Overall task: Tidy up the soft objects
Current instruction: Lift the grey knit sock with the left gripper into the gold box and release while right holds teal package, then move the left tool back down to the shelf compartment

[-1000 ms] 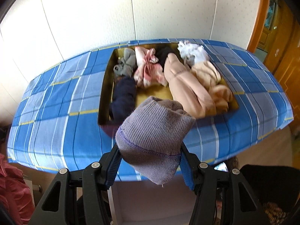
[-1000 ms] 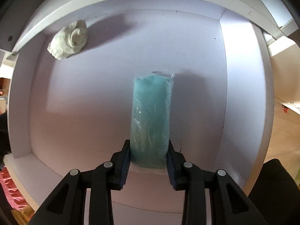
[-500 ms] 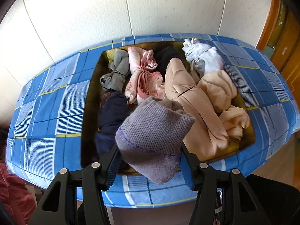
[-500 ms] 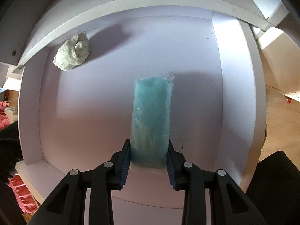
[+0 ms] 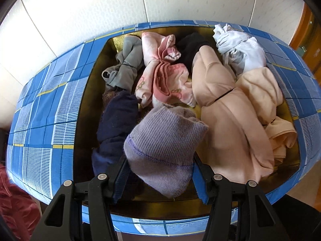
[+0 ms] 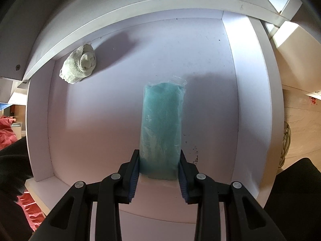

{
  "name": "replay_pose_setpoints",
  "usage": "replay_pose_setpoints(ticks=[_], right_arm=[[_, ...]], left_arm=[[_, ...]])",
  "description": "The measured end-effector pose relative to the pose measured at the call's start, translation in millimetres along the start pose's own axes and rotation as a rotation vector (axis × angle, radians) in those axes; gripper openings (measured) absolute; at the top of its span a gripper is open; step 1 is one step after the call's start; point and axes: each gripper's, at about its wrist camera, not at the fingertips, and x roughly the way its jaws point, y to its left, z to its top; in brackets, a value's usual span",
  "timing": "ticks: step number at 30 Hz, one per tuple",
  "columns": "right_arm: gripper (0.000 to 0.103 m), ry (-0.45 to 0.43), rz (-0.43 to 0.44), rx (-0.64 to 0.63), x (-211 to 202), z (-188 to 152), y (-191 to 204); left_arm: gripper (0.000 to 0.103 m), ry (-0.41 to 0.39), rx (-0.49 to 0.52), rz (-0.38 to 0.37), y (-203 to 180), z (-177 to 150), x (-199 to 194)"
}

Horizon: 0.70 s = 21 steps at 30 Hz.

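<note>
Tray contents: a blue plaid-covered tray is holding, left to right, a grey bundle, a navy roll, a pink striped cloth, a black item, a long beige roll, a white garment and a peach bundle.
Left claw: the left gripper is pinching a lilac knit sock roll above the tray's near middle.
Drawer contents: a white drawer is holding a cream sock ball in its far left corner.
Right claw: the right gripper is clamping a teal cloth in clear wrap over the drawer floor.
Change: the tray is filling more of the left view than a second ago; the drawer is sitting slightly rotated in the right view.
Hard to see: the black item is lying mostly buried; the navy roll's near end is sitting behind the claw.
</note>
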Motion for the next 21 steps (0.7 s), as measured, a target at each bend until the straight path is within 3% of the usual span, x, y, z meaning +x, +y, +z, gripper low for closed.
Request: replay_pose_setpoints(ticks=[11,14,21], right_arm=[[0.034,-0.006,-0.003,0.004,5,1,0],[0.034,-0.007,-0.001,0.006,6,1,2],[0.034,-0.009,-0.006,-0.006,5,0,2]], left_arm=[[0.060,-0.024,-0.021,0.008,3,-1,-4],[0.065,-0.039,-0.021,0.010,6,-6,-8],[0.069,-0.140,-0.041,-0.002,21,-28,-34]])
